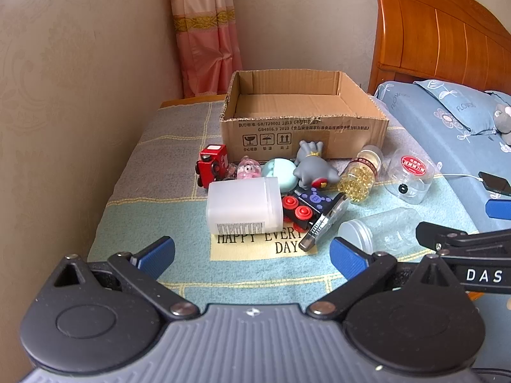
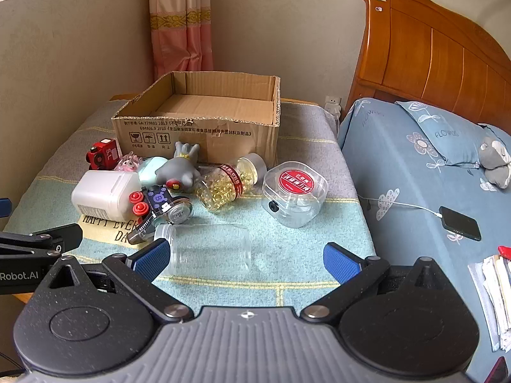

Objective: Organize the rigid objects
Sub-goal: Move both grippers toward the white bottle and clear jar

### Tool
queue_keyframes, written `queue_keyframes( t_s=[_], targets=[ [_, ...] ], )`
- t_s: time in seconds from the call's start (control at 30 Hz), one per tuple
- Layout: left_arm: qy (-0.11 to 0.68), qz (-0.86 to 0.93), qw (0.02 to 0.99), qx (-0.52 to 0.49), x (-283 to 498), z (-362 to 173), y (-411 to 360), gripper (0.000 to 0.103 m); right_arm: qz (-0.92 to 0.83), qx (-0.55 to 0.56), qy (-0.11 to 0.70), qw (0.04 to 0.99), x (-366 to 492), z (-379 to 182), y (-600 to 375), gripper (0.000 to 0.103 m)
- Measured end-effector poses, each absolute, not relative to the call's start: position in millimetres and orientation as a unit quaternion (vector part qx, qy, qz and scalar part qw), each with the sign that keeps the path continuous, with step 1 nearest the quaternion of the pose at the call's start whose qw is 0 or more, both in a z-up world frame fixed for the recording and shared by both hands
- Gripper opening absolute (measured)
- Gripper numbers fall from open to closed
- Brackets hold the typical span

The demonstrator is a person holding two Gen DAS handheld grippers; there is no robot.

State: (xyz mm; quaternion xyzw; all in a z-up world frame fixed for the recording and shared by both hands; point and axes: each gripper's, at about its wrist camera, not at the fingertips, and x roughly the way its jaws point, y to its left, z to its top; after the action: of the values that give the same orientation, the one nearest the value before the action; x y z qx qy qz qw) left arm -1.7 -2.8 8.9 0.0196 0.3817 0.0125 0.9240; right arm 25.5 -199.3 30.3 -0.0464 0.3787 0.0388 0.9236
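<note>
Sitting at the far end of the cloth-covered counter [image 2: 306,229], the cardboard box [image 2: 198,134] is open at the top, and nothing shows inside it. Just in front of the box lie a red toy truck [image 2: 102,154], a small pink figure [image 2: 127,162], a pale teal round thing [image 2: 150,167] and a grey toy animal [image 2: 179,169], all crowded together. In front of these, further from the box, a white plastic container [image 1: 242,204] lies on its side, touching a dark toy vehicle with red wheels [image 1: 303,206]. A jar of yellow capsules [image 2: 226,185] lies tipped over near the box's right front corner, with a clear tub bearing a red label [image 2: 295,191] just to its right. Furthest from the box, a clear jar [image 2: 207,249] lies on its side. The left gripper [image 1: 252,252] hovers in front of the white container with its fingers [image 1: 158,253] spread wide and holding nothing. The right gripper [image 2: 246,257] also has its fingers [image 2: 340,261] wide apart and empty, the left one just beside the clear jar's lid. A bed [image 2: 415,172] stands to the right of the box, with a phone [image 2: 460,223] lying on it.
</note>
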Motion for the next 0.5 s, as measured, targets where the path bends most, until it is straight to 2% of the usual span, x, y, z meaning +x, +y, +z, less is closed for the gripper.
queue_keyframes(
  t_s=[0.5],
  targets=[
    [0.382,0.013,0.924,0.018,-0.9,10.0,-3.4,0.102,0.039,-0.048,0.376,0.924,26.8,31.5,-199.1,0.103]
  ],
)
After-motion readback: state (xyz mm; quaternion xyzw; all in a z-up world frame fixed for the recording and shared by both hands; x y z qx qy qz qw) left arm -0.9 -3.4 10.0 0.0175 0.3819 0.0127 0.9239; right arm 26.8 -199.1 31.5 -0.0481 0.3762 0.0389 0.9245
